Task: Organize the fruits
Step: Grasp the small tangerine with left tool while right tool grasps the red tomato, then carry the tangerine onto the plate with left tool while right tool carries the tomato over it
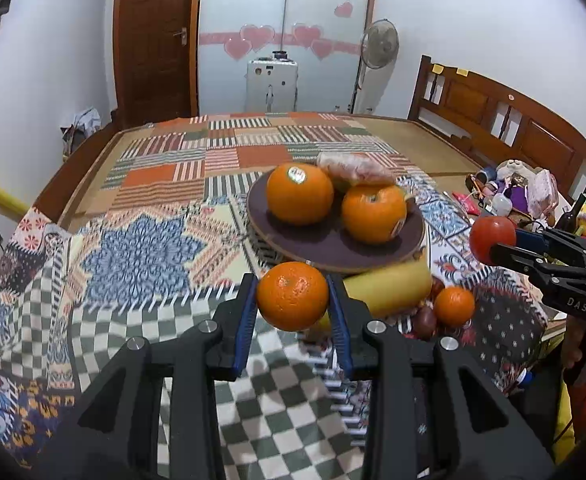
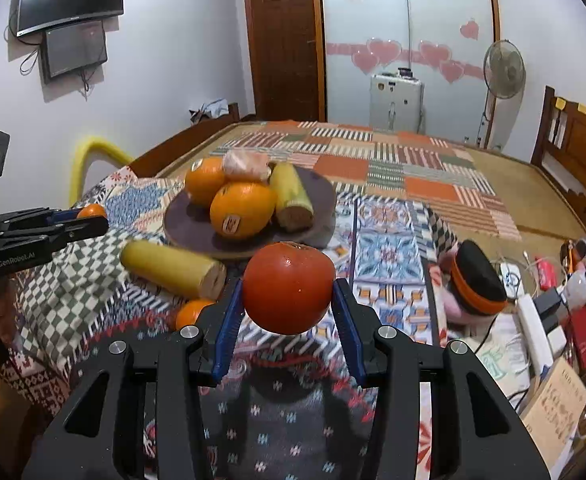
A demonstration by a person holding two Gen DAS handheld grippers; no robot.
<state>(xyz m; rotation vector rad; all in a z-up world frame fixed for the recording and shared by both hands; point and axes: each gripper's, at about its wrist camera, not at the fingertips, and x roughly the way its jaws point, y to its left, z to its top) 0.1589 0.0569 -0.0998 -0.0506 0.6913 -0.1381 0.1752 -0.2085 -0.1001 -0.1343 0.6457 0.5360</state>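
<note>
My left gripper is shut on a small tangerine, held clear above the patterned cloth. My right gripper is shut on a red tomato, also lifted off the cloth; the tomato shows at the right of the left wrist view. Beyond both stands a dark round plate with two large oranges, a bagged fruit and a yellow-green piece of corn. A yellow banana piece, another tangerine and dark small fruits lie in front of the plate.
The patterned cloths cover a bed with a wooden headboard at the right. A doll in a black and orange cap, a power strip and clutter lie at the bed's right edge. A yellow chair back stands at the left.
</note>
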